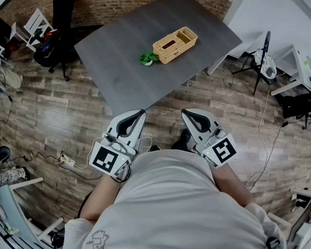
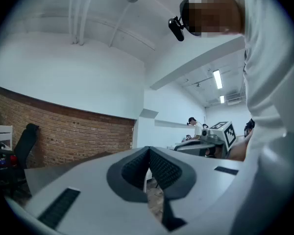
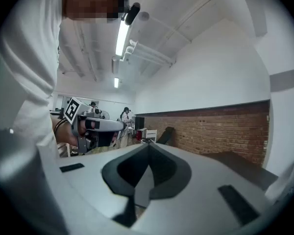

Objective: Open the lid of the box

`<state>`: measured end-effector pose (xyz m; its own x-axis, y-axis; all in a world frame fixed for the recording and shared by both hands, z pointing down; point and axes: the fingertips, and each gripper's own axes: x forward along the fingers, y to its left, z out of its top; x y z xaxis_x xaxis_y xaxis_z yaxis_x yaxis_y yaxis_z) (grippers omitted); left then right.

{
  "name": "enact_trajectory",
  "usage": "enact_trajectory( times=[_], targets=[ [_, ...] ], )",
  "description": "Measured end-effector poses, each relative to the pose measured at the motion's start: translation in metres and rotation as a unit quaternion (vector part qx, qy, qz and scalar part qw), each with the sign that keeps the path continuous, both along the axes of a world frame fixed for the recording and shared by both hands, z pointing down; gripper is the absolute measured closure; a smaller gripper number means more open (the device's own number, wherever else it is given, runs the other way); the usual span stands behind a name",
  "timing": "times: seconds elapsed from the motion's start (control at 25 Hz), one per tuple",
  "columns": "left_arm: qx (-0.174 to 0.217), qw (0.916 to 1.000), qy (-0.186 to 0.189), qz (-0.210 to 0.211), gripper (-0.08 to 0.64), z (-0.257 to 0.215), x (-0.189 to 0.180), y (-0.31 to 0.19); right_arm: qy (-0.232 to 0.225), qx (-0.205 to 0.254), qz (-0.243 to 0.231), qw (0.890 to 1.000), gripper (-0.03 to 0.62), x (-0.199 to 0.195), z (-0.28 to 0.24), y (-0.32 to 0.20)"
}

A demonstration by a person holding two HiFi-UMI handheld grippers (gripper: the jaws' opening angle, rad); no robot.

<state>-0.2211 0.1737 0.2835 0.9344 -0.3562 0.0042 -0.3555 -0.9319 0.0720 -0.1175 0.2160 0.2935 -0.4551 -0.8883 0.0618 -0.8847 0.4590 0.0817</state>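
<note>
Head view shows the task not yet begun: the tan woven rectangular box (image 1: 174, 44) sits on the dark grey rectangular table (image 1: 119, 51), well apart from both grippers, and its top appears to be in place, with a dark slot in the larger part. The smaller section at its far end looks open, though the view is too distant to be sure. The left gripper (image 1: 139, 114) and the right gripper (image 1: 186, 113) are held level, close to the person's white shirt and short of the table's near corner. In the left gripper view the left gripper's pads (image 2: 137, 168) meet at the tip with nothing between them, and the right gripper view shows the right gripper's pads (image 3: 159, 168) closed and empty as well. Everything is left to do: the approach, the grasp of the lid and the lift. A small green potted plant (image 1: 148, 58) stands just beside the box's left end, so I judge the right and near sides freer for a reach. Bare tabletop surrounds the box, and a band of it lies between the box and the table's near-right edge. Cables and a power strip (image 1: 67, 161) lie on the wooden plank floor (image 1: 57, 118) to the left.
</note>
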Motion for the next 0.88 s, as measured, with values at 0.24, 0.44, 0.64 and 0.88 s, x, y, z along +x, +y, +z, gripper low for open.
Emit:
enact_trajectory(
  times=[0.24,0.44,0.64,0.88],
  targets=[
    [0.003,1.0000,0.000,0.002,0.549,-0.002,0.000,0.002,0.001,0.001,0.000,1.000,0.588,-0.002,0.000,0.001],
    [0.002,1.0000,0.000,0.001,0.549,0.000,0.006,0.002,0.000,-0.001,-0.004,1.000,0.588,0.004,0.002,-0.001],
    [0.000,1.0000,0.003,0.006,0.549,0.001,0.017,0.002,0.000,-0.005,-0.009,1.000,0.588,0.012,0.004,-0.004],
    [-0.010,0.9999,-0.002,0.002,0.549,0.006,0.037,-0.005,-0.004,-0.010,-0.010,1.000,0.588,0.033,0.008,-0.010]
  ],
)
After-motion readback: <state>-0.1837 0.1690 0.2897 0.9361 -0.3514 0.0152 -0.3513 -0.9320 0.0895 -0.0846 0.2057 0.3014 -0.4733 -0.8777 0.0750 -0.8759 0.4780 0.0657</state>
